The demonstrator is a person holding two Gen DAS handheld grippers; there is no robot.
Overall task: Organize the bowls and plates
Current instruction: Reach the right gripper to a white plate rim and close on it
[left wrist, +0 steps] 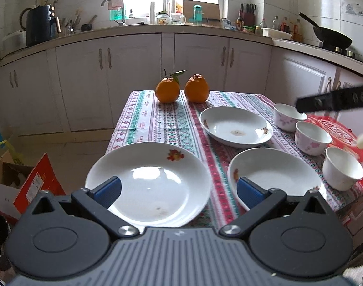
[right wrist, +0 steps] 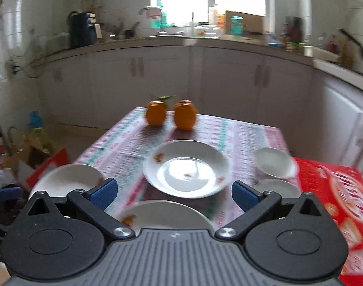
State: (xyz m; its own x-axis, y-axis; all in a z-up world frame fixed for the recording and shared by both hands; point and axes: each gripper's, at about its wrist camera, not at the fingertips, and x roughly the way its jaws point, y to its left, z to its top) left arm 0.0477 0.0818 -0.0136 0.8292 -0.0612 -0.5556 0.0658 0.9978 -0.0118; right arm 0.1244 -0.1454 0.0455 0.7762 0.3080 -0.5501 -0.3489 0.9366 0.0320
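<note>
From the left wrist view we see the left gripper (left wrist: 179,190) with its blue pads (left wrist: 108,190) spread wide and nothing between them. It hangs above the near edge of a table covered by a patterned cloth (left wrist: 167,121). Just under the left pad lies the nearest plate (left wrist: 148,181), white with a small flower print near its far rim. To its right, partly behind the right pad, sits a second plate (left wrist: 276,176), and beyond that a third plate (left wrist: 236,126) with a brownish speck at its centre. Along the right edge of the cloth three small bowls stand in a row — the far bowl (left wrist: 288,116), the middle bowl (left wrist: 312,137) and the near bowl (left wrist: 342,168) — beside a red box (left wrist: 334,128). Two oranges (left wrist: 168,90) stand side by side at the far end. A dark bar (left wrist: 334,101) reaches in from the right above the bowls.

From the right wrist view, which is blurred, we see the right gripper (right wrist: 174,195) likewise wide open and empty. The third plate (right wrist: 186,168) lies ahead between its fingers, the second plate (right wrist: 167,214) just below it, the nearest plate (right wrist: 67,178) off to the left. Two bowls show at the right — one (right wrist: 274,162) farther, one (right wrist: 276,187) nearer — touching the red box (right wrist: 334,190).
</note>
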